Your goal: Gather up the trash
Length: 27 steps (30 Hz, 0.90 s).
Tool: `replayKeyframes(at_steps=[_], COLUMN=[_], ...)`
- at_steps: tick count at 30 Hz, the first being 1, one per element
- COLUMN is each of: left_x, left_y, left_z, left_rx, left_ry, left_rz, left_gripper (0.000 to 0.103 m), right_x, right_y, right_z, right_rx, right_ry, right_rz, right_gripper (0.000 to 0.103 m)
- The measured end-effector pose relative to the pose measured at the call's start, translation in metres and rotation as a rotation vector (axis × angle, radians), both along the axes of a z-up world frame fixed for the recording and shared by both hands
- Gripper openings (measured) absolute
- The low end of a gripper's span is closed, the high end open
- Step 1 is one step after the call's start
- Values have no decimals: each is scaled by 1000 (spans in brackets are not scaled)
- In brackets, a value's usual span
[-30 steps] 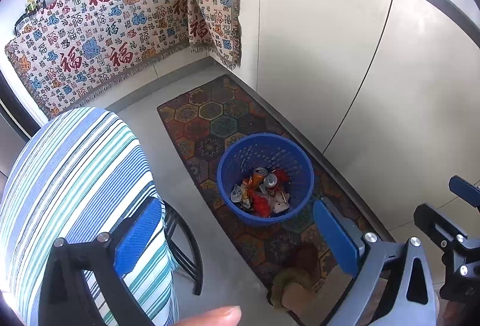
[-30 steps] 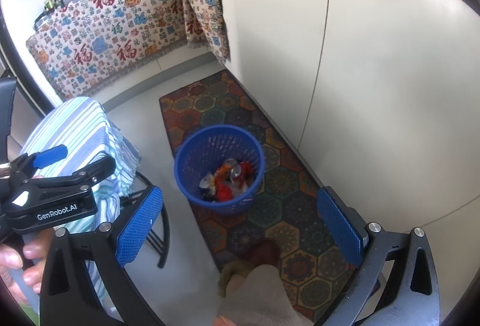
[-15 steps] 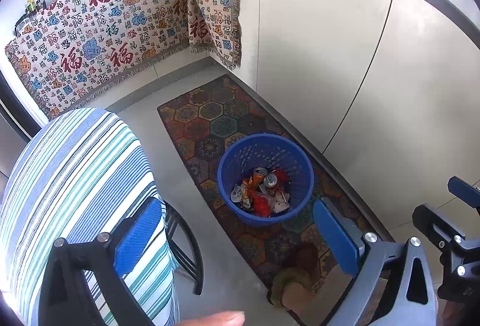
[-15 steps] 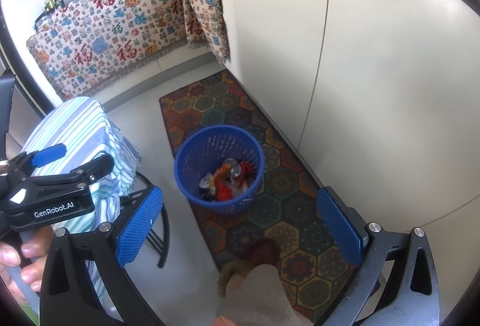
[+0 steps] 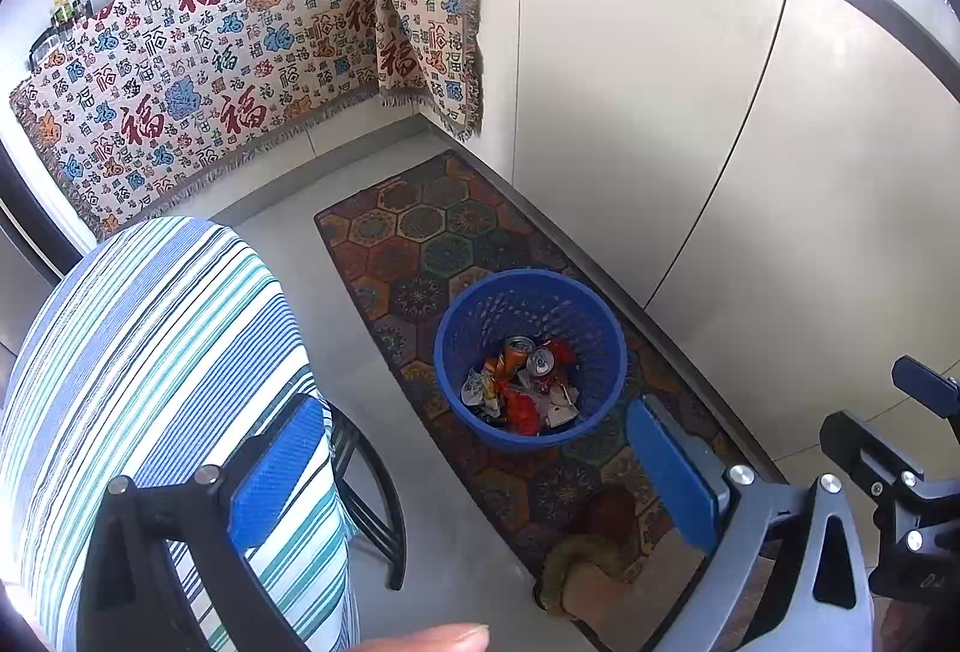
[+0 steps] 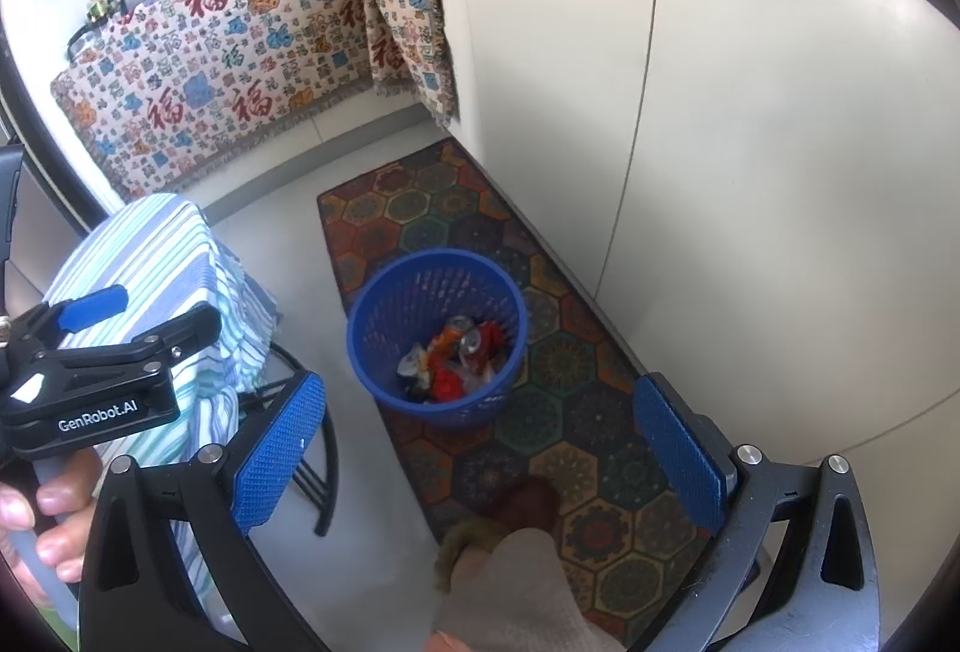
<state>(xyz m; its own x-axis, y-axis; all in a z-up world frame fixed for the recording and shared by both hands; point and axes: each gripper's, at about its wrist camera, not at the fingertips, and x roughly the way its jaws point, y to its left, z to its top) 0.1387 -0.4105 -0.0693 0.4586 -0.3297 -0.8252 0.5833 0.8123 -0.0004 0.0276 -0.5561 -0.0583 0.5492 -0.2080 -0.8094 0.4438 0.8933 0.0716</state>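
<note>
A blue mesh trash basket [image 5: 594, 322] stands on the patterned floor mat; it also shows in the right wrist view [image 6: 384, 316]. Inside lie crushed cans and wrappers [image 5: 522, 382], also seen from the right wrist [image 6: 456, 358]. My left gripper [image 5: 474, 478] is open and empty, held high above the floor, with the basket between and beyond its blue pads. My right gripper [image 6: 480, 448] is open and empty, also high above the mat, the basket just beyond it. The left gripper's body [image 6: 90, 370] shows at the left of the right wrist view.
A striped cloth covers a stool [image 5: 150, 370] with black legs left of the basket. White cabinet doors [image 5: 690, 111] run along the right. A patterned cloth [image 5: 210, 69] hangs over the far counter, with pans on top. The person's foot [image 6: 516, 550] rests on the mat [image 5: 432, 232].
</note>
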Motion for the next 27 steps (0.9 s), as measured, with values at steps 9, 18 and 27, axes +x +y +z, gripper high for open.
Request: replayKeyframes(at_steps=[9, 18, 27], left_x=[1, 1, 0], left_y=[0, 0, -4], left_z=[0, 0, -2], left_rx=[0, -2, 0], left_ry=[0, 4, 10], left_rz=[-1, -5, -10], left_gripper=[103, 103, 103], right_x=[0, 0, 0], right_y=[-1, -2, -1], right_z=[-1, -2, -4], right_rx=[0, 2, 3], right_ry=[1, 1, 3], right_rz=[2, 3, 3], right_gripper=[103, 103, 103])
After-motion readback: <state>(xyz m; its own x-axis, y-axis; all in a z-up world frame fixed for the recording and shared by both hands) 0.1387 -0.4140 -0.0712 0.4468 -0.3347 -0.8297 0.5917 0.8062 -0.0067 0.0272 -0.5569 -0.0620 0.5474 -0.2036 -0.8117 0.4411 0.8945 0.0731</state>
